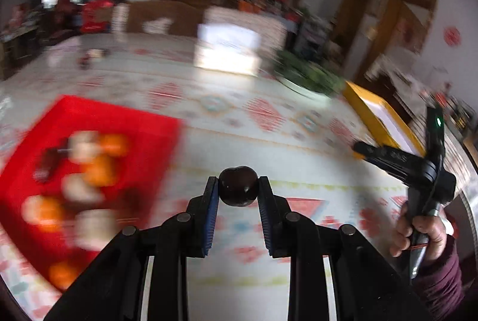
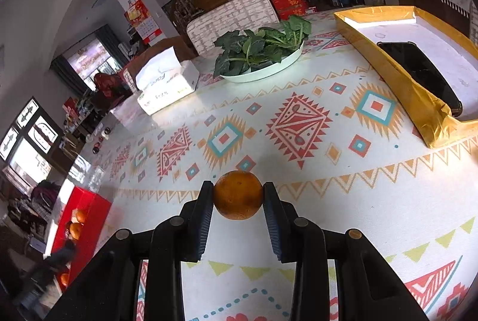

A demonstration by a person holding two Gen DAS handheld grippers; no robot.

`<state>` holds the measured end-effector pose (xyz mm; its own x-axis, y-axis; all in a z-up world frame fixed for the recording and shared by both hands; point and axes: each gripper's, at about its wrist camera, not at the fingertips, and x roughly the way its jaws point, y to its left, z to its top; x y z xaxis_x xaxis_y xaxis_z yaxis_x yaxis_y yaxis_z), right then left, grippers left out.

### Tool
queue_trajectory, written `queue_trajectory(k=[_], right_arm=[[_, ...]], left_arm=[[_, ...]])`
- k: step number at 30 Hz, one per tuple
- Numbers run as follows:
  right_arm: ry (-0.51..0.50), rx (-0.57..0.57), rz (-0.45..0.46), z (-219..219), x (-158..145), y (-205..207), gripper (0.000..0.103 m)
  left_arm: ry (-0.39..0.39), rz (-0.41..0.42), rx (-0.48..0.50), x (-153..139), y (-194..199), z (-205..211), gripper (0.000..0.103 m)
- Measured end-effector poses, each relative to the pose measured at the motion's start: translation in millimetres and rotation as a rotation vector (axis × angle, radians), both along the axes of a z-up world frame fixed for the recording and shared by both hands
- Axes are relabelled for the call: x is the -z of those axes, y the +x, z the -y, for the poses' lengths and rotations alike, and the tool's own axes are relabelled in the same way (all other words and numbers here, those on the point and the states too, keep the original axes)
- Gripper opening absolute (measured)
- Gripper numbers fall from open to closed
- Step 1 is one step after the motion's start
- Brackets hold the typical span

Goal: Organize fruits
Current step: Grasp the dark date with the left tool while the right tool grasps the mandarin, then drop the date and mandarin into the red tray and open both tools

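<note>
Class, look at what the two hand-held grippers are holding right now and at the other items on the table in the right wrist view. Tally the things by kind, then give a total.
Dark fruit held in left hand-held gripper: 1
Orange held in right hand-held gripper: 1
Tissue box: 1
Plate of leafy greens: 1
Gold tray: 1
Phone: 1
Total: 6

Open patterned tablecloth (image 2: 298, 201) lies ahead of both grippers. Obstacles: red tray (image 1: 143, 141) of fruit at 9 o'clock, tissue box (image 2: 167, 88) at 11, plate of greens (image 2: 269, 64) at 12, gold-edged box (image 2: 418, 99) holding a phone (image 2: 418, 70) at 2.
</note>
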<state>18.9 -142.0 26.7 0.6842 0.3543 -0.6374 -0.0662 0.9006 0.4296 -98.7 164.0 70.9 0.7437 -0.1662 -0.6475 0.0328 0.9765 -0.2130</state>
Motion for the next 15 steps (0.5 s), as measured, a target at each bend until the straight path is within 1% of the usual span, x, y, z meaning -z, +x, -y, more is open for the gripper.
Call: queue_trajectory(k=[2, 4, 7, 9, 10, 12, 15], right_arm=[[-0.005, -0.019, 0.001, -9, -4, -1, 0.037], [-0.007, -0.054, 0.012, -26, -10, -7, 0.037], [0.042, -0.146, -0.002, -62, -17, -14, 0.037], [0.035, -0.208, -0.003, -90, -21, -18, 0.037], [0.03, -0.256, -0.002, -111, -25, -22, 0.037], [0.03, -0.324, -0.007, -141, -28, -27, 0.037], [0.017, -0.441, -0.023, -194, -29, -35, 0.037]], left_arm=[[0.026, 0.007, -0.075, -3, -12, -31, 0.025], [0.04, 0.005, -0.151, -4, -23, -63, 0.025], [0.041, -0.002, -0.258, 2, -34, -105, 0.025], [0.025, -0.012, -0.319, 8, -40, -130, 0.025], [0.014, -0.018, -0.338, 10, -42, -140, 0.025], [-0.002, -0.03, -0.372, 15, -43, -158, 0.025], [0.007, -0.042, -0.397, 21, -41, -177, 0.026]])
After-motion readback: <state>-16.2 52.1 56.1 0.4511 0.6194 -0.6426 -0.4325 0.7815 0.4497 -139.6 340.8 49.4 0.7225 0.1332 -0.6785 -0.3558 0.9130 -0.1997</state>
